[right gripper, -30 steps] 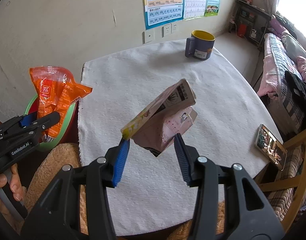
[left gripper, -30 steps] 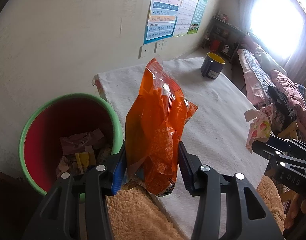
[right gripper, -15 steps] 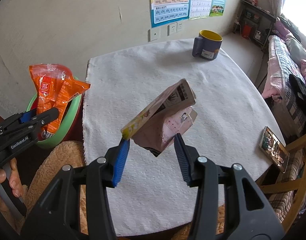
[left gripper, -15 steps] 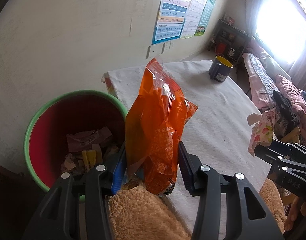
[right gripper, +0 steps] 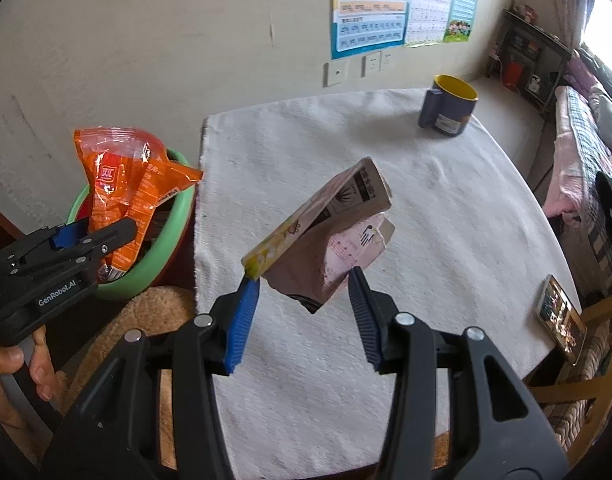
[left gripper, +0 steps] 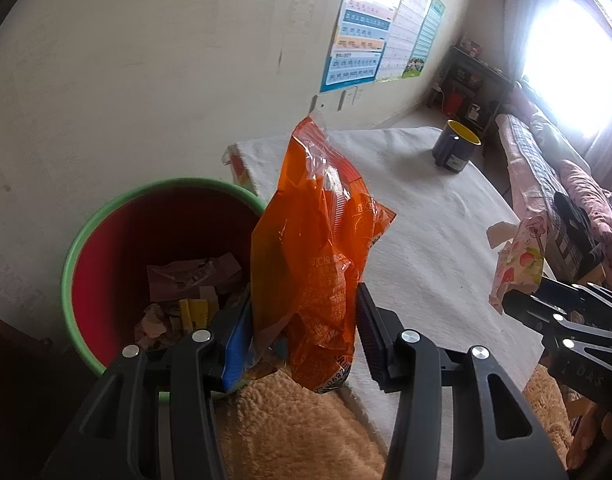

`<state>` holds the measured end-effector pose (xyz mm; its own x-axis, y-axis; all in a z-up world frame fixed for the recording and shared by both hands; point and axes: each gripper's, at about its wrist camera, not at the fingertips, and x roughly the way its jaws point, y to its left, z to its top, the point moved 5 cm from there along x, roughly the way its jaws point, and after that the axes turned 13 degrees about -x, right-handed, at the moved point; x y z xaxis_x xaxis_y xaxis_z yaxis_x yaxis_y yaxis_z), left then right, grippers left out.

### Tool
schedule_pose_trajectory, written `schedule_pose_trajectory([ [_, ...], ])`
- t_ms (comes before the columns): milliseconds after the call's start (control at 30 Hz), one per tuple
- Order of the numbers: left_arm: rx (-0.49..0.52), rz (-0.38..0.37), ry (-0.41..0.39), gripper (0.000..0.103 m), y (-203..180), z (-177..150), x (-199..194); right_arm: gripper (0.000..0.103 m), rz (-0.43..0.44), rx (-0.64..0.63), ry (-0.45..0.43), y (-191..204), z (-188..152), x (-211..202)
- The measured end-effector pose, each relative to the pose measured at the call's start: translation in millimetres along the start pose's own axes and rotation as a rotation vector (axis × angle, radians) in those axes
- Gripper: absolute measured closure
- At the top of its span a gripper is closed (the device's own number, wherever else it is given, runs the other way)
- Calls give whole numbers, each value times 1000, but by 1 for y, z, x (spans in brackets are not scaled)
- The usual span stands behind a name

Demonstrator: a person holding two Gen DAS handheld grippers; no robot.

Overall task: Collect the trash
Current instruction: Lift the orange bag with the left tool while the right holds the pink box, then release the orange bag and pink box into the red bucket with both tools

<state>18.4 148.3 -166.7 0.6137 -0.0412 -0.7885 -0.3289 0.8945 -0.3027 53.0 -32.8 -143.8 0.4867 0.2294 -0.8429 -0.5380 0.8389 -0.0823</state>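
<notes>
Trash items, two, each clamped in a gripper. Left gripper [left gripper: 304, 320]: jaws part-closed on a crinkled orange plastic snack bag [left gripper: 317, 248], pads pressing its lower half; bag stands upright above the fingers, top torn open. Seen from the right wrist view, the same bag hangs at the near rim of the bin, over its edge.

Round bin with green rim and red inside [left gripper: 106, 216] sits on the floor by the cream wall, just left of the table's corner. Inside: brown wrapper, yellow scraps, crumpled paper.

Right gripper [right gripper: 304, 300]: jaws part-closed on a flattened pink and yellow paper carton [right gripper: 329, 232], held by its lower end, tilted up and to the right, clear of the table. Left pad meets the yellow edge; right pad sits against the pink side.

Table covered with a white textured cloth [right gripper: 445, 220]. Dark blue mug with yellow inside [right gripper: 447, 106] upright at the far end, well apart from both grippers. Phone with lit screen [right gripper: 559, 318] lies at the table's right edge.

Tan fuzzy cushion [left gripper: 290, 424] below the left gripper, between bin and table. Fingers of a hand [right gripper: 10, 364] grip the left handle.

Coloured charts [right gripper: 371, 6] on wall above sockets.
</notes>
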Motion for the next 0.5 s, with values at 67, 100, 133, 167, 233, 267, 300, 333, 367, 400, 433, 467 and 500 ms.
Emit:
schedule_pose_trajectory([
  [67, -9, 7, -3, 58, 5, 1, 0, 58, 6, -10, 0, 6, 3, 1],
  [100, -14, 12, -4, 58, 8, 1, 0, 58, 8, -15, 1, 8, 4, 2],
  [133, -19, 16, -4, 58, 11, 2, 0, 58, 11, -19, 2, 11, 5, 3],
  [167, -23, 20, -4, 57, 13, 2, -1, 58, 13, -22, 2, 13, 6, 4],
  [233, -31, 27, -4, 57, 18, 2, 0, 58, 16, -31, 3, 16, 7, 5],
  [267, -35, 31, -4, 57, 20, 1, 0, 58, 17, -35, 3, 18, 8, 5],
  [300, -38, 34, -3, 57, 22, 1, 0, 58, 18, -37, 3, 19, 8, 5],
  [333, -42, 37, -3, 57, 25, 1, 0, 58, 19, -39, 4, 20, 9, 6],
  [367, -46, 40, -3, 57, 27, 1, 0, 58, 20, -42, 4, 21, 10, 7],
  [400, -50, 43, -3, 58, 30, 1, 0, 58, 20, -43, 5, 23, 11, 7],
  [433, -53, 46, -3, 57, 32, 1, 0, 58, 22, -46, 5, 24, 11, 8],
  [467, -56, 48, -3, 57, 34, 1, -1, 58, 23, -47, 6, 26, 12, 8],
  [500, -60, 50, -4, 57, 36, 1, -1, 58, 25, -49, 7, 27, 13, 9],
])
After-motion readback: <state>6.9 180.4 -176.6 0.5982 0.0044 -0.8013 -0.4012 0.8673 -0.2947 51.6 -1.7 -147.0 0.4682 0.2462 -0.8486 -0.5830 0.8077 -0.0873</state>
